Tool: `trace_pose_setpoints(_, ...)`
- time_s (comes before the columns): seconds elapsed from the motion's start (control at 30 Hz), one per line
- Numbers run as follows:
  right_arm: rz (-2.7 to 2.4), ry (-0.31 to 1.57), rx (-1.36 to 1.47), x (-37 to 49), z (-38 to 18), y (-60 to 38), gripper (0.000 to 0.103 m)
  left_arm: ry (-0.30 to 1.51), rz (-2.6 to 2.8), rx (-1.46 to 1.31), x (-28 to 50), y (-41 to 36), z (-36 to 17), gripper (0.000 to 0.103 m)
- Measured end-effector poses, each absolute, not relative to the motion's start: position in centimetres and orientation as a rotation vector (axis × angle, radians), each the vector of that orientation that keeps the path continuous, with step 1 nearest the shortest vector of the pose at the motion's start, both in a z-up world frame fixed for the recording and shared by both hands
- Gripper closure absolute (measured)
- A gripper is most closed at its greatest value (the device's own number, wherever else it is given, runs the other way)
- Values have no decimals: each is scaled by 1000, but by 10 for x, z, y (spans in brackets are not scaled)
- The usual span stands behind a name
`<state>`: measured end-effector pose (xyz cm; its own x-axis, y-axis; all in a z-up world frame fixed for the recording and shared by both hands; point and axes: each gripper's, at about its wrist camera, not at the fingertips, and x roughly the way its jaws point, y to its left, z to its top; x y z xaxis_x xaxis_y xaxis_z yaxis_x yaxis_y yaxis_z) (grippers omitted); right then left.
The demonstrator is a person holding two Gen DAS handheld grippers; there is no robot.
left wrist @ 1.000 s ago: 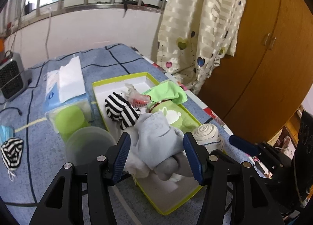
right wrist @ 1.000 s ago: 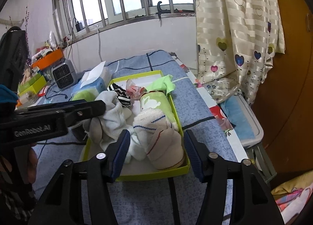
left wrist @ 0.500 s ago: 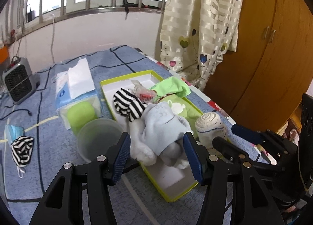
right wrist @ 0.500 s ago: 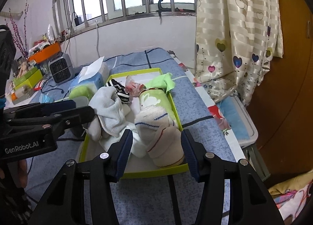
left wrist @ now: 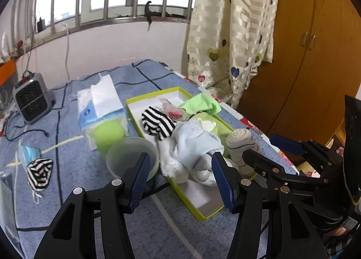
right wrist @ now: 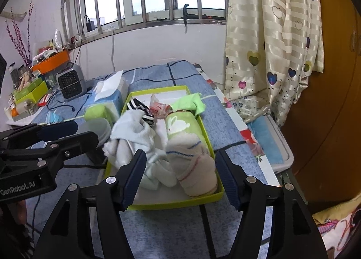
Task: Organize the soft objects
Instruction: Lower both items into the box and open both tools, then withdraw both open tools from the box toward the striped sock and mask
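A shallow lime-rimmed box [right wrist: 171, 206] [left wrist: 203, 216] holds soft things: a striped sock [left wrist: 155, 121], a green cloth [left wrist: 203, 103], a green rabbit towel roll [right wrist: 180, 123], a pale blue sock bundle [left wrist: 194, 144] [right wrist: 130, 128] and a cream rolled sock [right wrist: 194, 164] [left wrist: 241, 144]. My right gripper [right wrist: 180, 176] [left wrist: 259, 145] straddles the cream roll; its jaws are opening and the pads stand just off it. My left gripper [left wrist: 181, 180] [right wrist: 86, 130] is open, just short of the pale blue bundle, which droops over the box's left rim.
Left of the box stand a clear plastic tub [left wrist: 130, 153], a bagged green ball [left wrist: 108, 132] and a tissue pack [left wrist: 99, 101]. A small heater [left wrist: 31, 101] and a striped sock on a mask [left wrist: 39, 173] lie farther left. The table edge, curtain and wardrobe [left wrist: 304, 78] are at the right.
The left gripper has drawn back and up, so the pale blue bundle sits farther from its pads. The right jaws have widened away from the cream roll.
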<state>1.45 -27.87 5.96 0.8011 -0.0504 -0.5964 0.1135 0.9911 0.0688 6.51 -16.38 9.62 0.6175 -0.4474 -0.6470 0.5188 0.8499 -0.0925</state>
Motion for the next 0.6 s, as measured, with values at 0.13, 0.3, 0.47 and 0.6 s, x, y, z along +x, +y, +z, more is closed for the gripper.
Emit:
trace_pose_setpoints(0.13, -75, 628, 96, 18, 65, -268, 38, 688, -542, 88, 62, -150, 103, 47)
trace_pose_setpoints(0.3, -58, 620, 82, 24, 70, -254, 38, 687, -504, 83, 63, -130, 105, 47)
trace_pose_setpoints(0.47, -25, 610, 85, 30, 75, -240, 32, 679, -463, 63, 67, -107, 107, 47)
trace_pose_setpoints(0.6, 40, 601, 96, 34, 78, -226, 32, 673, -400, 37, 74, -78, 108, 47)
